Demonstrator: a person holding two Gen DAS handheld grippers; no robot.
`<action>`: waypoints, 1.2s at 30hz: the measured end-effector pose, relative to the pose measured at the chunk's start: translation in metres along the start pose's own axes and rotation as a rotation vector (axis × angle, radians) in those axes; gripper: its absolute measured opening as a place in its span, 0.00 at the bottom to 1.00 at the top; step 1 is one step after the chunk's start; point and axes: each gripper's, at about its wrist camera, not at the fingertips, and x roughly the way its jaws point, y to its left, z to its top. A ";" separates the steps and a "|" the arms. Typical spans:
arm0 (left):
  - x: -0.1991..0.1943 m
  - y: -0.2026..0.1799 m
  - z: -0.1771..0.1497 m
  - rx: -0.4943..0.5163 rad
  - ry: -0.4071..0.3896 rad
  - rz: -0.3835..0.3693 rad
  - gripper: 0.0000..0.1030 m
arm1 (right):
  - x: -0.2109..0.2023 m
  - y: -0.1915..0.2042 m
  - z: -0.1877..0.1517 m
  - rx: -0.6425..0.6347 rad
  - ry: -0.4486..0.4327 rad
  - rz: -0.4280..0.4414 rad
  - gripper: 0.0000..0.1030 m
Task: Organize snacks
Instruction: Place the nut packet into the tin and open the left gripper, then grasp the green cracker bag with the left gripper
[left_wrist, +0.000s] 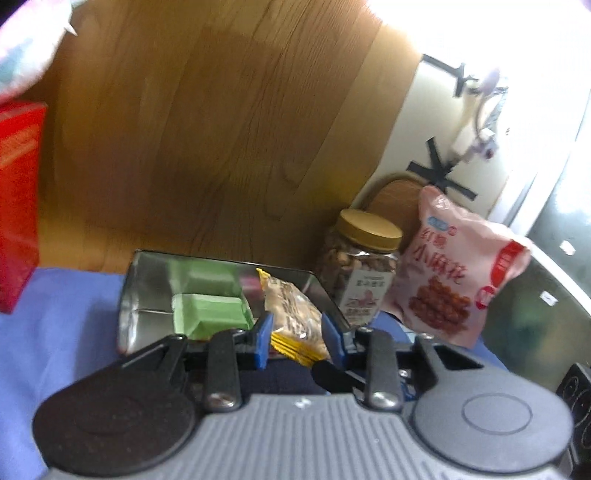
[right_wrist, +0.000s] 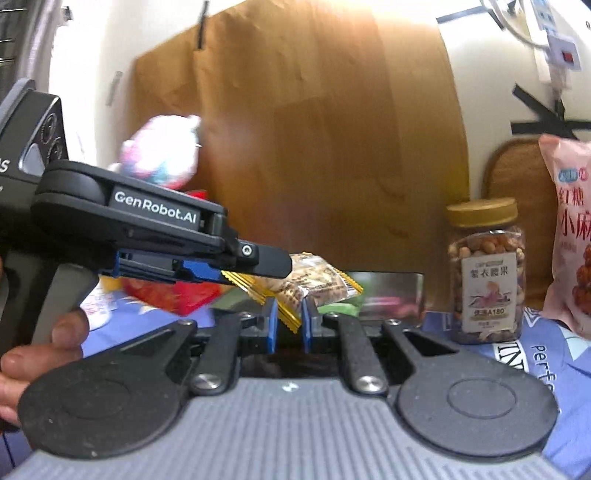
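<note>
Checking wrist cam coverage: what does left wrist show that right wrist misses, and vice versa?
Left wrist only: the green box inside the open tin, and a red box at far left.
Right wrist only: the left hand-held gripper from the side, shut on one end of the packet, the holding hand, and a pale bag behind.
Both: packet, nut jar, pink bag, wood panel.
</note>
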 end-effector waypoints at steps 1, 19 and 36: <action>0.011 0.001 0.000 -0.006 0.017 0.005 0.29 | 0.006 -0.004 -0.001 0.003 0.008 -0.016 0.16; -0.056 0.062 -0.062 -0.039 0.157 0.102 0.50 | -0.028 0.011 -0.062 0.241 0.262 0.155 0.36; -0.066 0.032 -0.090 0.012 0.169 0.044 0.31 | -0.029 0.053 -0.069 0.045 0.254 0.056 0.31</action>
